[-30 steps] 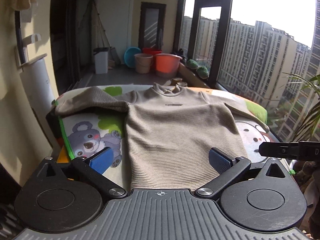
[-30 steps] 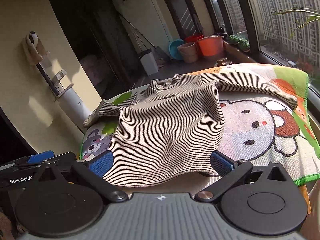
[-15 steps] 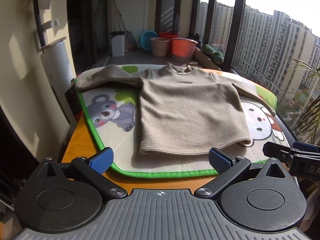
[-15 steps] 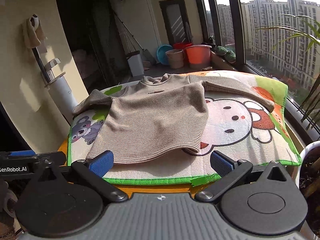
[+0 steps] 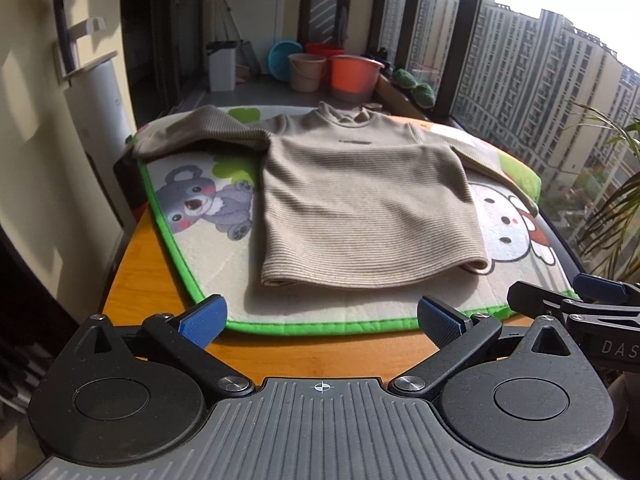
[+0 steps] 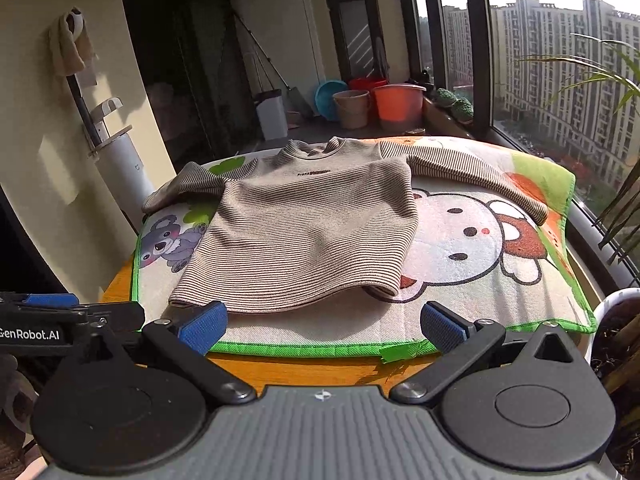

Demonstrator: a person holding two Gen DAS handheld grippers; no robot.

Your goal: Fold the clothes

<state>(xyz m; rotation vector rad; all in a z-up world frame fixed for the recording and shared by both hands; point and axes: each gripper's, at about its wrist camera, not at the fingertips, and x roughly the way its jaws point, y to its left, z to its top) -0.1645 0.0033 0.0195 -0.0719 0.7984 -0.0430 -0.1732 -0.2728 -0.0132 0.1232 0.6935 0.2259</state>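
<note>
A beige striped long-sleeved sweater lies flat and face up on a cartoon animal mat, both sleeves spread out to the sides; it also shows in the right wrist view. My left gripper is open and empty, held back over the near table edge, short of the hem. My right gripper is open and empty, also in front of the hem. The right gripper shows at the right edge of the left wrist view.
The mat lies on an orange wooden table. Behind it stand buckets and a white bin. A cream wall is on the left, windows and a potted plant on the right.
Both grippers have pulled back from the sweater toward the near table edge and risen. The sweater lies still. Both stay open.
</note>
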